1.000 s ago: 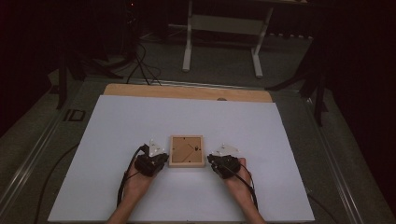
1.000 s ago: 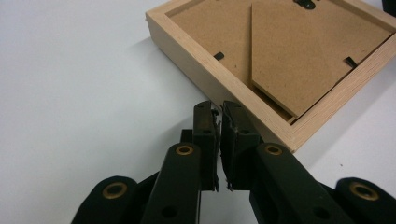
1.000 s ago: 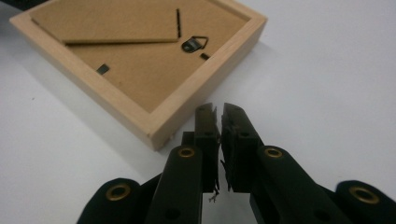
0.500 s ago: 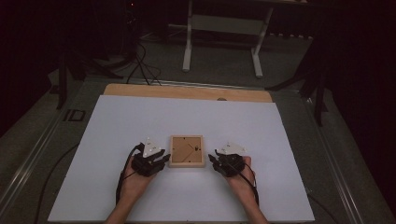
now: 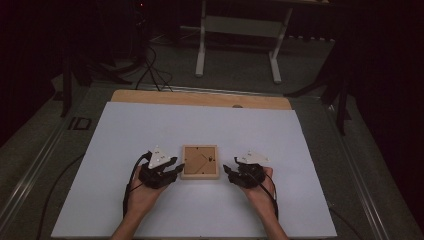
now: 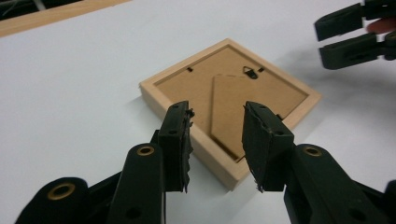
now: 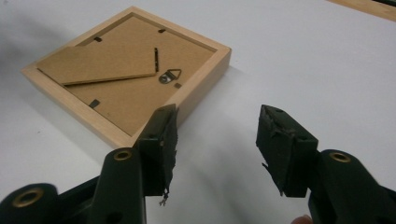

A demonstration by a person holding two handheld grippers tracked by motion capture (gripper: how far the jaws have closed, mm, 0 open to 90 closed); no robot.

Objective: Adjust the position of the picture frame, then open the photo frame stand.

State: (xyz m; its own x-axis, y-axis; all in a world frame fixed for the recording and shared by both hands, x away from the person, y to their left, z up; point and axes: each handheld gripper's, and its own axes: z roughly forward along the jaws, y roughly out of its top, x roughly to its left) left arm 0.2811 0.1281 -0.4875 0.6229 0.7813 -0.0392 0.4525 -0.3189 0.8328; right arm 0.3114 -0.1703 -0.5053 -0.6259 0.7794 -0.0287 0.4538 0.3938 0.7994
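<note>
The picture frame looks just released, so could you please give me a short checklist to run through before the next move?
1. Picture frame lies flat, back side up, on the white table: ok.
2. Left tongs have just been opening, nothing pinched: ok.
3. Right tongs have just been opening, frame off to one side: ok.
4. Stand flap fully seated: cannot tell.
5. Hanger hook uncovered: ok.

Wooden picture frame [image 5: 200,161] lies face-down on table.
</note>
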